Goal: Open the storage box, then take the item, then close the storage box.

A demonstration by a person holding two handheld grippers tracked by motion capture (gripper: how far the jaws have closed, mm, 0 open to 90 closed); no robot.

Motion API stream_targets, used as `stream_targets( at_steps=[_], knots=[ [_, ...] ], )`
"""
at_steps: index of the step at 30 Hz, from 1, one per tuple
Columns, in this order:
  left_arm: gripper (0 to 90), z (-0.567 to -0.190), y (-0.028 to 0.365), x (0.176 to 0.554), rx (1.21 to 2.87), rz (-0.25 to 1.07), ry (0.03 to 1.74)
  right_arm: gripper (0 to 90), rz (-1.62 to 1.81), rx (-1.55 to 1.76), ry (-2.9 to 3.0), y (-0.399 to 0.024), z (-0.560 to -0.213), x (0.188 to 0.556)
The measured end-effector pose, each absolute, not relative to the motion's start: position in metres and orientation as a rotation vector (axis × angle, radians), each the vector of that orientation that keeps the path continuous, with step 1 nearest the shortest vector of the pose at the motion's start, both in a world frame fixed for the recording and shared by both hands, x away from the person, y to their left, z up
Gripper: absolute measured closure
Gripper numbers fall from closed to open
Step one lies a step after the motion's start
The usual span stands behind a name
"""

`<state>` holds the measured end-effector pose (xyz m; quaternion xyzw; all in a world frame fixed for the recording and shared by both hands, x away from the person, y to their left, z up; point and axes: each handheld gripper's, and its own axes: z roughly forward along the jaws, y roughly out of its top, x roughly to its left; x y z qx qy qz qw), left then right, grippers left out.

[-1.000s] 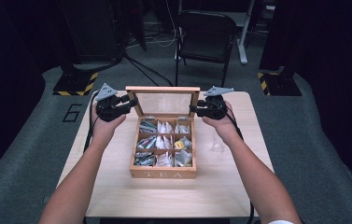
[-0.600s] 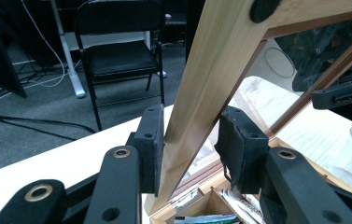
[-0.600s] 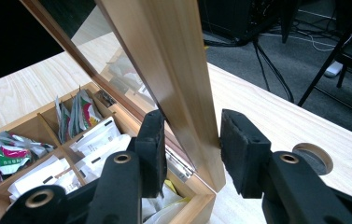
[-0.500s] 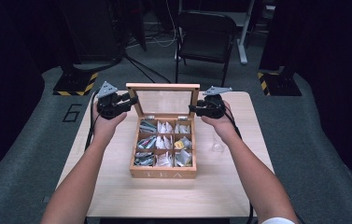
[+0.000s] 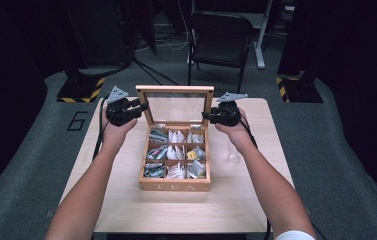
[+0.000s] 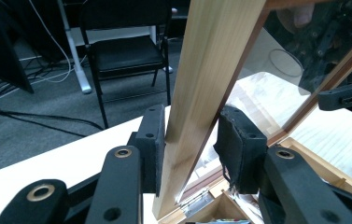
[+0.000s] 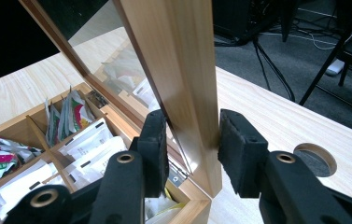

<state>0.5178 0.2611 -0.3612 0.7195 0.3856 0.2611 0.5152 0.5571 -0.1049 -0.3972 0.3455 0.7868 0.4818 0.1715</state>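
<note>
Now the left gripper [image 6: 187, 149] clamps the left side rail of the upright glass lid [image 5: 177, 106], wood pinched between its pads. The right gripper [image 7: 190, 149] straddles the lid's right rail, its jaws just closing; whether both pads press the wood cannot be told.

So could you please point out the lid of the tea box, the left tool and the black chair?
lid [image 5: 175, 90]: high view, top wooden rail of its frame.
left tool [image 6: 190, 147]: left gripper view, midway between its fingertips.
black chair [image 5: 220, 27]: high view, on its backrest.

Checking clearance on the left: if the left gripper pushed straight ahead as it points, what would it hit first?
Probably the lid: its wooden side rail already stands between the left gripper fingers.
</note>
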Motion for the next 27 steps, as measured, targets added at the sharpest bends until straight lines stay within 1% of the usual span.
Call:
stream_targets(
  at_steps=[27],
  knots=[
    [61.4,-0.372,0.268,0.519,1.719,0.601,0.976,63.5,1.381,1.048,2.226,-0.104,-0.396,0.567]
  ],
)
